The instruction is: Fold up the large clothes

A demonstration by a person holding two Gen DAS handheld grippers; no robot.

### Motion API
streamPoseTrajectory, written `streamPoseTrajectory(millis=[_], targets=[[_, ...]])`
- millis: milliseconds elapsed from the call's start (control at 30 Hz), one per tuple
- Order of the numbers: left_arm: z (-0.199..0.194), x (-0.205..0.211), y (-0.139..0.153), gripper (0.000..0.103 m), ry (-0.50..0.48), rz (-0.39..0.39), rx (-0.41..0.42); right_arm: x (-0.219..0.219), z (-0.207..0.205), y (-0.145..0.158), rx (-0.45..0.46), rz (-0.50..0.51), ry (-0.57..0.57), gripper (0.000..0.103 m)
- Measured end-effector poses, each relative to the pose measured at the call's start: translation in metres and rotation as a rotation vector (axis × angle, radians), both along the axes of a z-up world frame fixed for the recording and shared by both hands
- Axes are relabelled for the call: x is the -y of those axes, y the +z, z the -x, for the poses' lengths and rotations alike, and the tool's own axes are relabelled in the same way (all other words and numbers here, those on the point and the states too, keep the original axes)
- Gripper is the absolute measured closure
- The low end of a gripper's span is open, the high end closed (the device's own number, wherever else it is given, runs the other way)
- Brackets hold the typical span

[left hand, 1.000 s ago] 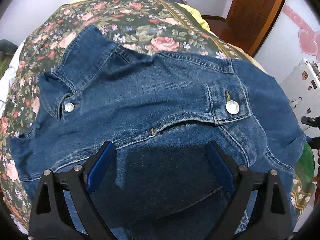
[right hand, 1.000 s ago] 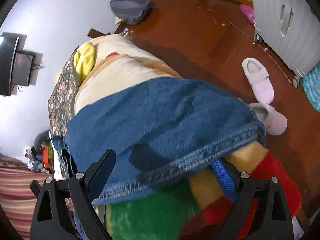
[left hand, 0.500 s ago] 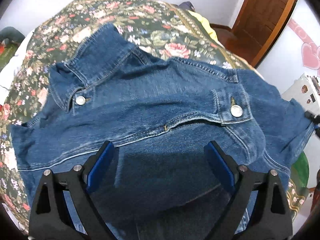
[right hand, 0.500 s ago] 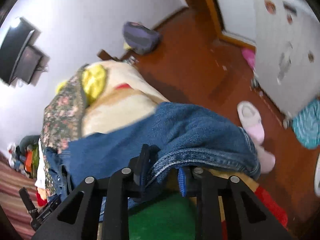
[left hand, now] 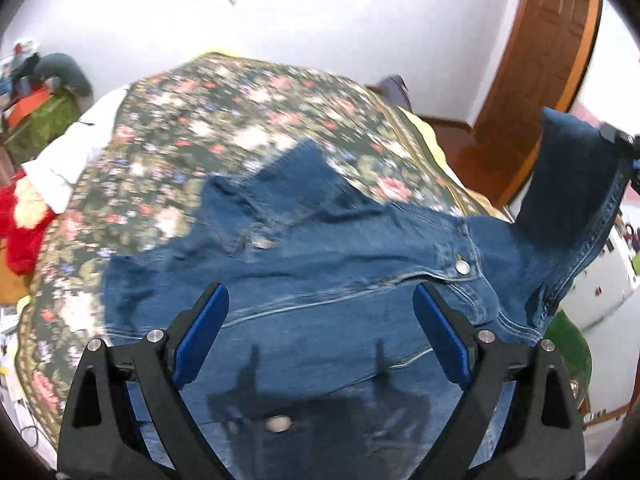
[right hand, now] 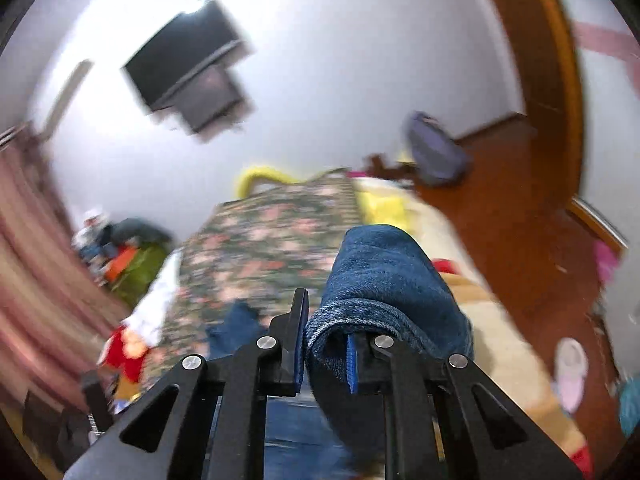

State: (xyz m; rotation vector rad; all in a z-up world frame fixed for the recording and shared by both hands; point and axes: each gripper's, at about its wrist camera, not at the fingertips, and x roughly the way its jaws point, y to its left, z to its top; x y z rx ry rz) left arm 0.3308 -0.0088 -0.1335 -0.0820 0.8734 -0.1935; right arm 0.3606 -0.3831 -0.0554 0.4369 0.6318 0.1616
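Bedding first: a dark green bedspread printed with pink and white flowers (left hand: 224,128) covers the bed and serves as the folding surface, with a cream and yellow plush blanket (right hand: 492,320) hanging over its right side. On it lies the blue denim jacket with metal snap buttons (left hand: 340,280), front up and spread across the near half of the bed, collar toward the far end.

By my reading, the first fold is under way: one side of the jacket is being raised to carry it over the body. The right gripper with black arms and blue pads (right hand: 326,356) has just been closing, and its jaws now pinch a rolled edge of denim, which stands lifted well above the bed at the right of the left wrist view. The left gripper of the same make (left hand: 320,340) hovers over the jacket's lower front, jaws spread wide and empty.

Next, I judge, the lifted side must be swept across toward the middle and laid flat, perhaps with the left gripper steadying the body.

Beyond the bed: white walls, a dark wall-mounted screen (right hand: 184,56), a brown wooden door frame (left hand: 548,60), and reddish wooden floor (right hand: 532,216) with a pale pink slipper (right hand: 572,372).
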Motion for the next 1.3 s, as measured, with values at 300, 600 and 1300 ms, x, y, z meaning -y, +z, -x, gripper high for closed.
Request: streamPoseTrajectory(millis=[300,600,1300], targets=[[0.04,-0.086,0.004,0.009,0.158,-0.012,0.038,-0.163,-0.044,-0.032,-0.092,0.005,0.295,0.09],[0.065,-0.13,-0.043,0.009,0.219,-0.064,-0.086,-0.227,-0.049,-0.173,-0.496,0.008,0.45,0.089],[0.028,-0.008,-0.003,0.009,-0.033,-0.146,-0.018,-0.144,0.018,-0.108,-0.426,0.261,0.5,0.089]])
